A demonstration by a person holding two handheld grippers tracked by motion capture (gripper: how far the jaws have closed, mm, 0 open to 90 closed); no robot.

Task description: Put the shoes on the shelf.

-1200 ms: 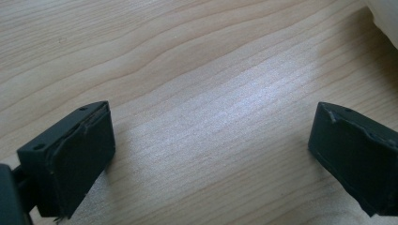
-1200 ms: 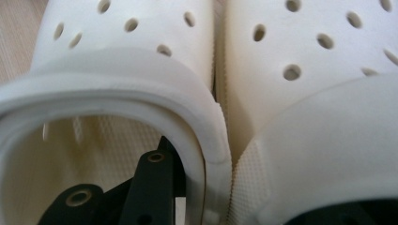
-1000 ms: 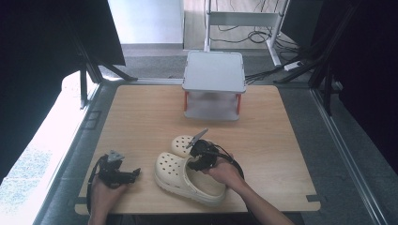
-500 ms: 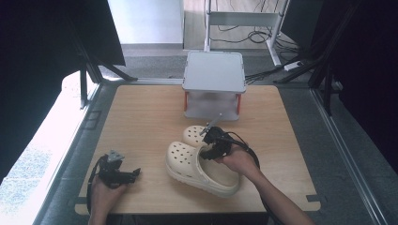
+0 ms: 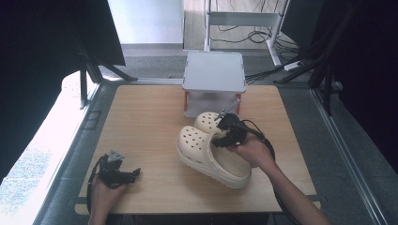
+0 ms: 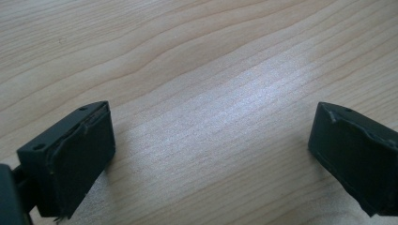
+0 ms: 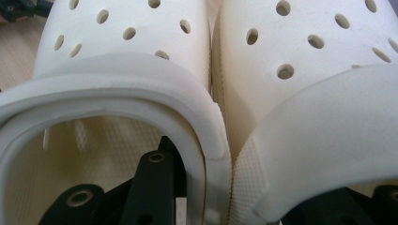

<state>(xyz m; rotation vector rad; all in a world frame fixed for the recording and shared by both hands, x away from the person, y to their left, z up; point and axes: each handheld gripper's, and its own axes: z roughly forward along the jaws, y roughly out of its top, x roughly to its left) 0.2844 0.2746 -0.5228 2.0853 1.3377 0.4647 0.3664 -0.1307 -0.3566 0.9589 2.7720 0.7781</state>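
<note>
Two cream clogs with holes hang pressed side by side in my right gripper, above the wooden table. The nearer clog looks large and tilted; the farther clog peeks out behind it, close to the grey stand. In the right gripper view one black jaw sits inside the left clog and the other inside the right clog, pinching their inner walls together; the right gripper is shut on them. My left gripper rests at the table's near left, its jaws wide over bare wood, and the left gripper holds nothing.
A grey box-like stand with orange legs stands at the back middle of the table. A black cable trails from the right gripper over the forearm. Dark frame posts flank the table on both sides.
The right gripper has risen with both clogs and carried them away from the person, toward the grey stand. The left gripper has stayed where it was.
</note>
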